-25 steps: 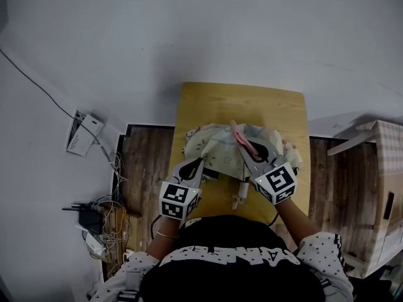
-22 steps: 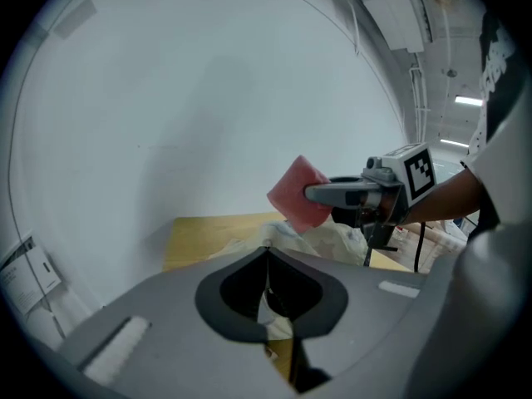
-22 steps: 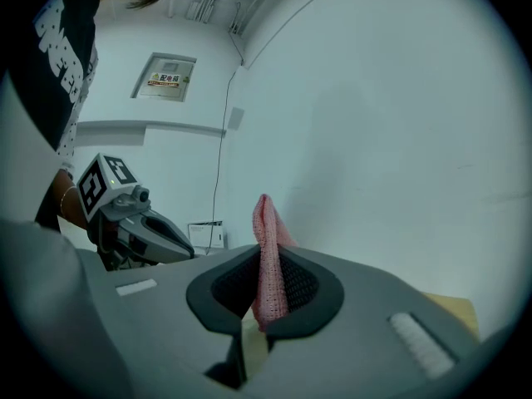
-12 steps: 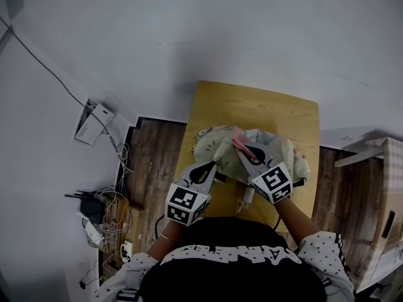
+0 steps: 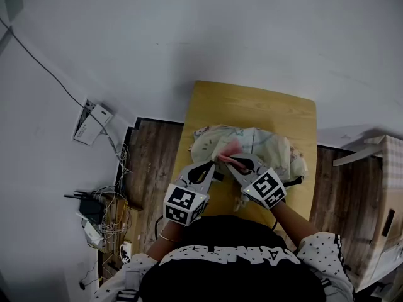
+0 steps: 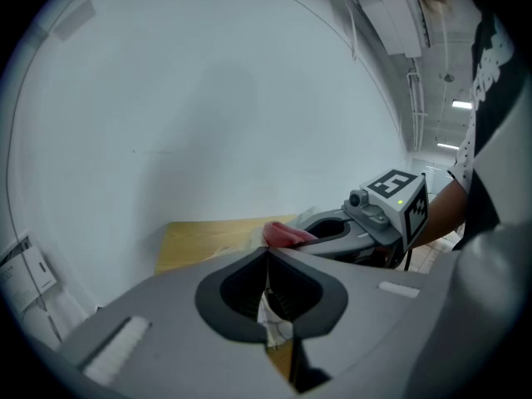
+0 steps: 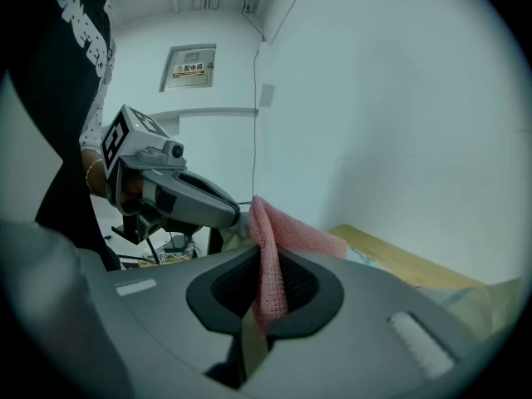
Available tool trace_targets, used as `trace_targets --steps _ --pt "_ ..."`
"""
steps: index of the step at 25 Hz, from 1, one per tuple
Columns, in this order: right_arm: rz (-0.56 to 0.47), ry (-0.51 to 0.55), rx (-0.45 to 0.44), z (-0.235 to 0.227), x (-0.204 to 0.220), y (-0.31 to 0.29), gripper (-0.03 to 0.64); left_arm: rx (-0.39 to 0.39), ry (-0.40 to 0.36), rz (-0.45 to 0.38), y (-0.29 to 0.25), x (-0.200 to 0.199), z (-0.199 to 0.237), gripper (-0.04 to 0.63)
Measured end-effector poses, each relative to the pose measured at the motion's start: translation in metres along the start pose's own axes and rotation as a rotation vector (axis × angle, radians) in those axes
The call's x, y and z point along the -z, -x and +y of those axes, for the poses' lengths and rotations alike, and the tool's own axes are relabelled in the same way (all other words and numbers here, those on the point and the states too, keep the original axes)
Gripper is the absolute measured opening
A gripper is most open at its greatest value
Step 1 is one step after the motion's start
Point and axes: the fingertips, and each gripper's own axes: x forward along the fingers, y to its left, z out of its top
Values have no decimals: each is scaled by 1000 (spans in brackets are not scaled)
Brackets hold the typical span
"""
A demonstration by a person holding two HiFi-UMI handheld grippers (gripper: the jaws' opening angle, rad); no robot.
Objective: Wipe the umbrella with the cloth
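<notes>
The table [image 5: 252,102] stretches ahead of my fingers, and the crumpled umbrella [image 5: 267,146] lies on it, just beyond and under both sets of tips. My left gripper [image 6: 268,254] is closed on a pinch of the umbrella's pale fabric at its near edge. My right gripper [image 7: 259,264] is clamped on the pink cloth [image 7: 283,239], which sticks out past my fingertips over the umbrella, just beside my left tips.

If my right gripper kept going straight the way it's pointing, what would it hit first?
Probably the left gripper, pinching the umbrella edge just ahead of the right gripper; depth is unclear.
</notes>
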Motion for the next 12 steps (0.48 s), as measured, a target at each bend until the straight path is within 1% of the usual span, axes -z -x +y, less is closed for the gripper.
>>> trace_targets --steps 12 --pt "26 -18 -59 30 15 6 34 4 -9 0 1 -1 -3 3"
